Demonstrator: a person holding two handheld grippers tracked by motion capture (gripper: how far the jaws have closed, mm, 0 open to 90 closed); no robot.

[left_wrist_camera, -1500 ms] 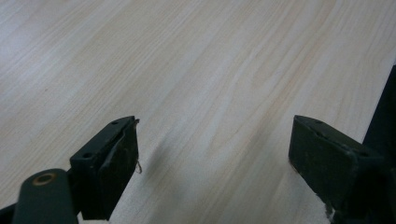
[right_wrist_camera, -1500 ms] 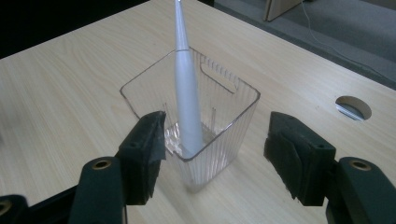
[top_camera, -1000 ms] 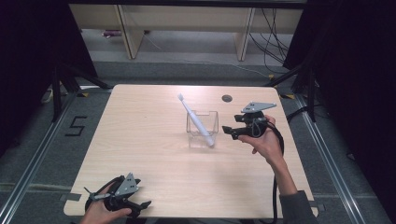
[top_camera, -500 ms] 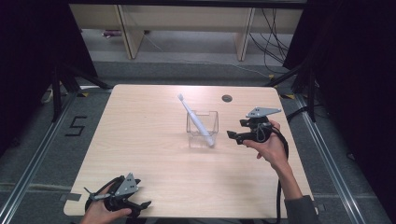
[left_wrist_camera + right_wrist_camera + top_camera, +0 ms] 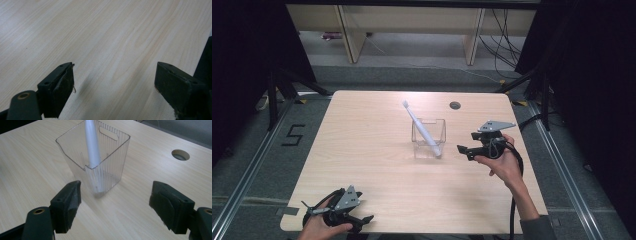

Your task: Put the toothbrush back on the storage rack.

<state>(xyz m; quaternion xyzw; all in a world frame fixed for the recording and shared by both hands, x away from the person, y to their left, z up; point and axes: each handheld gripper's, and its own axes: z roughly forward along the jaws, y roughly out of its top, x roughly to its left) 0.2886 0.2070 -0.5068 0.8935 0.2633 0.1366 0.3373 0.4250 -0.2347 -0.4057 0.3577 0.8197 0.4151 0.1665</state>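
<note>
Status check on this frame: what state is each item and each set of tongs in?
Toothbrush: standing tilted in the container, head up, untouched.
Clear container: upright on the table, nothing gripping it.
Right tongs: open, jaws just been opening, nothing between them.
Left tongs: open, empty, near the table's front edge.

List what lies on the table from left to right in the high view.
Left hand-held gripper at the near left corner → white toothbrush leaning in the clear ribbed plastic cup → round grey cable hole in the light wooden table → right hand-held gripper, jaws open, just beside the cup.
</note>
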